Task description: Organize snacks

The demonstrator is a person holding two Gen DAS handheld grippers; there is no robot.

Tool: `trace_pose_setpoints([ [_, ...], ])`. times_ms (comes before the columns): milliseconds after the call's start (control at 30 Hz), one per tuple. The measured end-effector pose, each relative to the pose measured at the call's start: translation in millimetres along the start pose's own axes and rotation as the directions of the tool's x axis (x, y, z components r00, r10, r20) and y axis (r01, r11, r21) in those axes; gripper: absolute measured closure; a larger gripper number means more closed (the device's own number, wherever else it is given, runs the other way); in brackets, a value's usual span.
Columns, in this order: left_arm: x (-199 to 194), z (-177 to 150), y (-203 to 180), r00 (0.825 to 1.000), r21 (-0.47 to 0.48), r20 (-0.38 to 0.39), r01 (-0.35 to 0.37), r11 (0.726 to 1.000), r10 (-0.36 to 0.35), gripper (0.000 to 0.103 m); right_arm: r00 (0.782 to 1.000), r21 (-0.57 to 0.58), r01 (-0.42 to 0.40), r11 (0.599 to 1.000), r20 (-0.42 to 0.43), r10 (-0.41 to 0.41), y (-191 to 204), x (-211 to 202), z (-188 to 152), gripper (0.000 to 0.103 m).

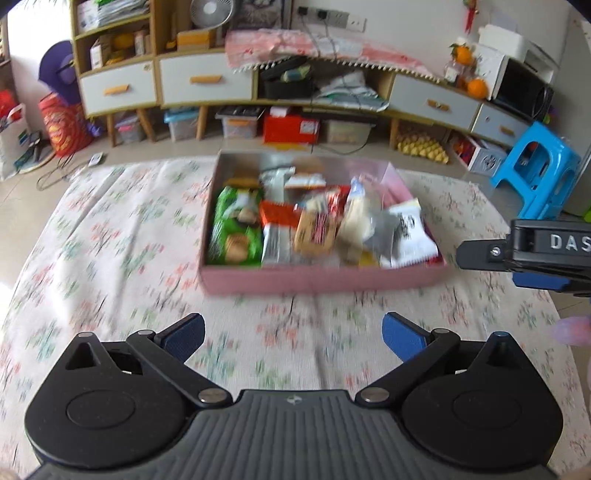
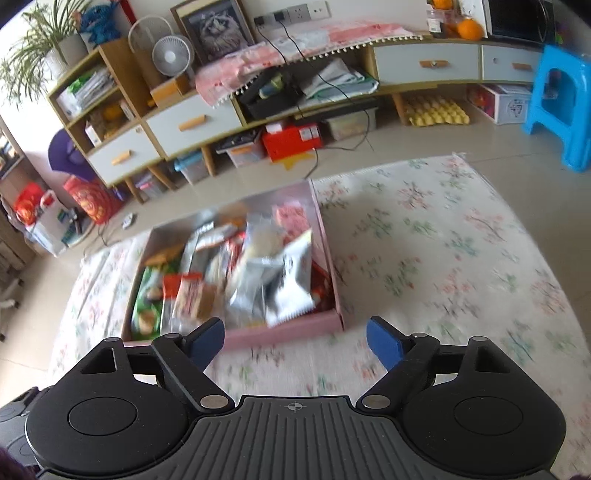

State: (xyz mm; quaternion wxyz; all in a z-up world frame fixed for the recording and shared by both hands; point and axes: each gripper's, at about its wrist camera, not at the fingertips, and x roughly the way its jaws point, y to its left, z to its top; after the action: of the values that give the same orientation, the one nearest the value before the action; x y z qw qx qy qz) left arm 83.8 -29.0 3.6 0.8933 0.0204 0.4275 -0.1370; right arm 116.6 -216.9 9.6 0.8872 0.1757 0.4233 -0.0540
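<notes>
Bare cloth (image 1: 110, 258) around snack box (image 1: 321, 278)

floral cloth (image 1: 110, 229) | blue stool (image 1: 535, 173) | fan (image 2: 173, 55) | cabinet (image 1: 207, 83)

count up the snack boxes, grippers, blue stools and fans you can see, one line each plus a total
pink snack box: 1
grippers: 2 (left gripper, right gripper, fingers apart on both, nothing between them)
blue stool: 1
fan: 1
total: 5
</notes>
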Motion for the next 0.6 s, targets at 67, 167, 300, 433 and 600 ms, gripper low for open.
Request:
trace_pose_setpoints([
  [67,-9.2,-6.8,0.1,1.0,-0.01,-0.012,-0.007,1.0,0.007,0.0,1.0,-0.027,-0.006,1.0,-0.001,0.006,2.1,-13.4,-9.0,0.015],
  [167,-20.0,-17.4,-0.3,0.999,-0.012,-0.01,-0.031,0.999,0.031,0.0,1.0,-0.09,0.025,0.996,0.005,-0.024,8.5,-30.2,-24.8,0.01],
  [300,-26.2,-30.8,0.4,0.998,-0.018,-0.009,-0.06,0.998,0.06,0.0,0.999,-0.104,0.02,0.994,0.033,-0.016,6.3,-41.2,-49.2,0.005],
  [433,-25.8,-38.4,0.2,0.995,0.016,-0.011,-0.095,0.995,0.096,0.0,0.999,-0.152,0.045,0.987,-0.005,-0.047,10.7,-33.5,-60.1,0.005],
  [600,-20.2,-40.5,8.4,0.993,-0.016,-0.03,-0.115,0.993,0.114,0.0,0.998,-0.201,0.059,0.978,-0.012,-0.063,20.1,-27.2,-66.3,0.005],
])
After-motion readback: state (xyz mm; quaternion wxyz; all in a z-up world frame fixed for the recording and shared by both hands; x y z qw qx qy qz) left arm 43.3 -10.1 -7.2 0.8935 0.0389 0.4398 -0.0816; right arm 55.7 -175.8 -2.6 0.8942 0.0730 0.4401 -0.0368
